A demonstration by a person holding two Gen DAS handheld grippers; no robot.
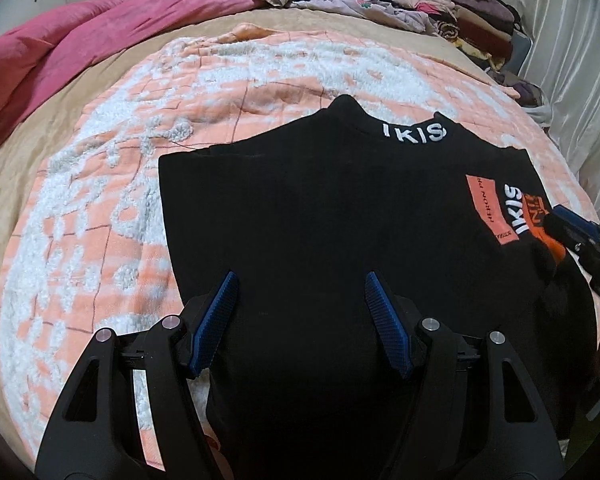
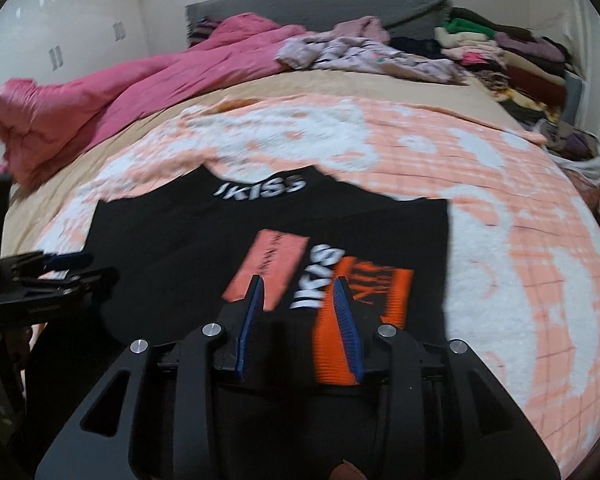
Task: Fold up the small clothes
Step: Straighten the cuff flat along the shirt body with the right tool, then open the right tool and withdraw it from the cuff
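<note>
Garment: a black sweatshirt lay flat on the peach-and-white fleece blanket, collar pointing away from both cameras, side edges folded inward.
Collar lettering: white embroidered text on the neckband read "IKIS" in the left wrist view and "IKISS" in the right wrist view.
Chest print: a salmon panel carried small dark text, partly legible as "HERON PR"; beside it ran white "IKISS" lettering and an orange block with dark characters too blurred to read.
Left gripper: jaws spread wide above the lower part of the sweatshirt, nothing between the blue pads.
Right gripper: jaws partly apart over the chest print, with no fabric seen pinched between them; whether the tips touched the cloth could not be told.
Bed: a beige sheet lay under the blanket, with a pink quilt bunched at the far left.
Containers: none could be identified; a stack of folded clothes sat directly on the bed at the far right, with loose lilac garments beside it.
</note>
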